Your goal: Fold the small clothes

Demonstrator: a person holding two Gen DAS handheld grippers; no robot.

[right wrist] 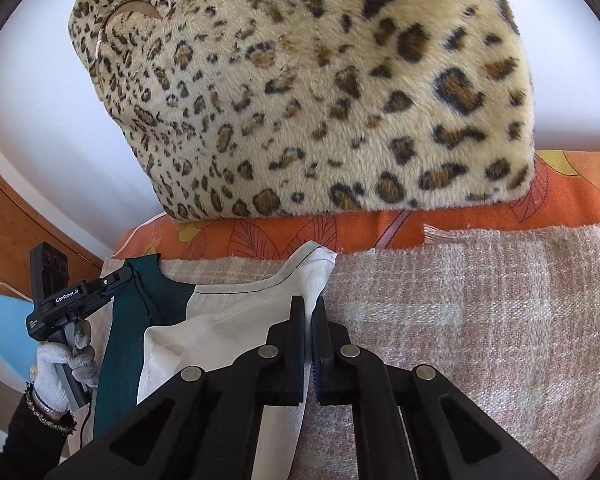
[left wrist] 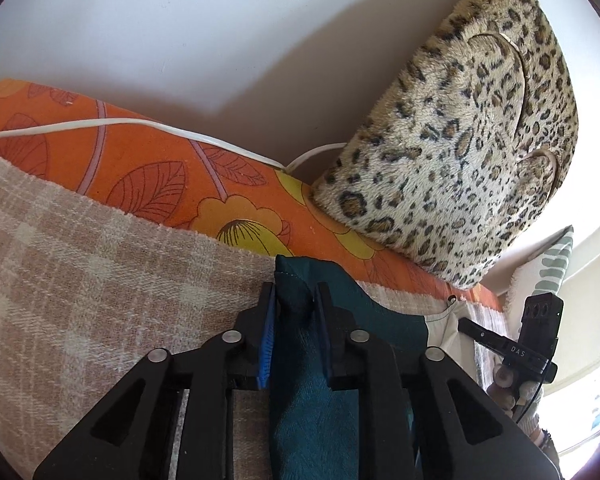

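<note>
A small teal and white garment lies on a beige checked blanket. My left gripper is shut on the garment's teal corner, which bunches between the fingers. My right gripper is shut on the white corner at the garment's far edge. The left gripper also shows in the right wrist view, held by a gloved hand at the teal edge. The right gripper shows in the left wrist view at the white edge.
A leopard-print cushion leans on the white wall just behind the blanket. An orange floral sheet lies under it, with a white cable across it. A patterned pillow lies at the right. Wooden furniture stands at the left.
</note>
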